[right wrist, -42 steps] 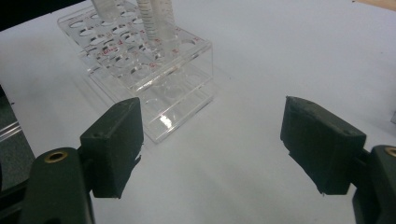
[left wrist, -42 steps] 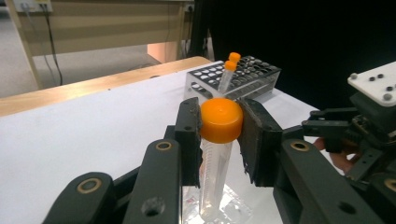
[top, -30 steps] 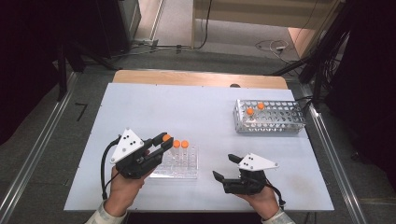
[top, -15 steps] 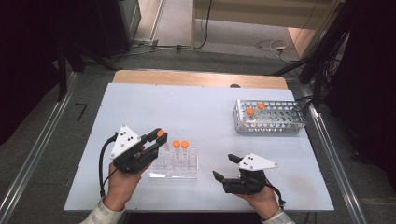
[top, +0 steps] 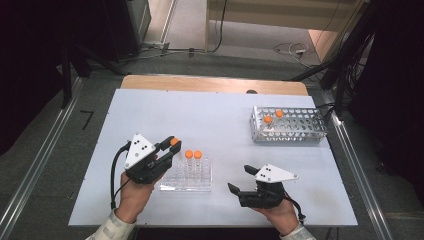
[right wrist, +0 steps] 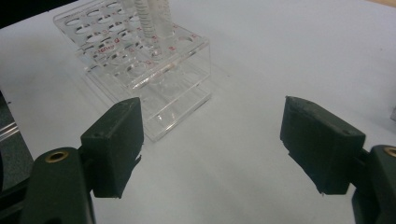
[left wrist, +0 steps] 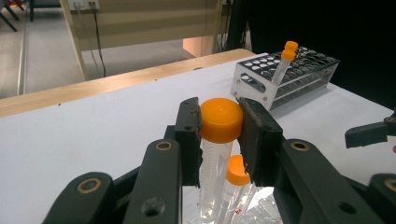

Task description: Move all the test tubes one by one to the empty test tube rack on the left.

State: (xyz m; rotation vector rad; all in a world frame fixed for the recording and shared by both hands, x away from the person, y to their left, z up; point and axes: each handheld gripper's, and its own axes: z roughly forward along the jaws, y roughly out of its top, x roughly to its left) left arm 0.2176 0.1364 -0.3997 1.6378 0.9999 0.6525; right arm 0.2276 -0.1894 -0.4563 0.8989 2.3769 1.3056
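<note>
In the lower left of the high view, the left gripper [top: 172,145] pinches a clear plastic tube with an orange screw cap [top: 174,142] by its cap, at the left end of a clear acrylic tube rack [top: 186,181] on the white table [top: 200,115]. In the left gripper view the two black jaws press on either side of that cap [left wrist: 221,119], at the frame's centre, and the tube's graduated body hangs down between them, tilted slightly. Whether its lower end sits in a hole of the rack cannot be told. Just right of it in the high view, two more orange-capped tubes [top: 193,156] stand upright in the same rack.

The right gripper [top: 240,180] rests low in the lower right of the high view, its jaws spread wide with nothing between them; in its own view the acrylic rack [right wrist: 140,70] lies ahead, in the upper left.

A grey perforated metal rack [top: 290,125] sits in the upper right of the high view, well apart from both grippers, holding two orange-capped tubes [top: 272,120].
</note>
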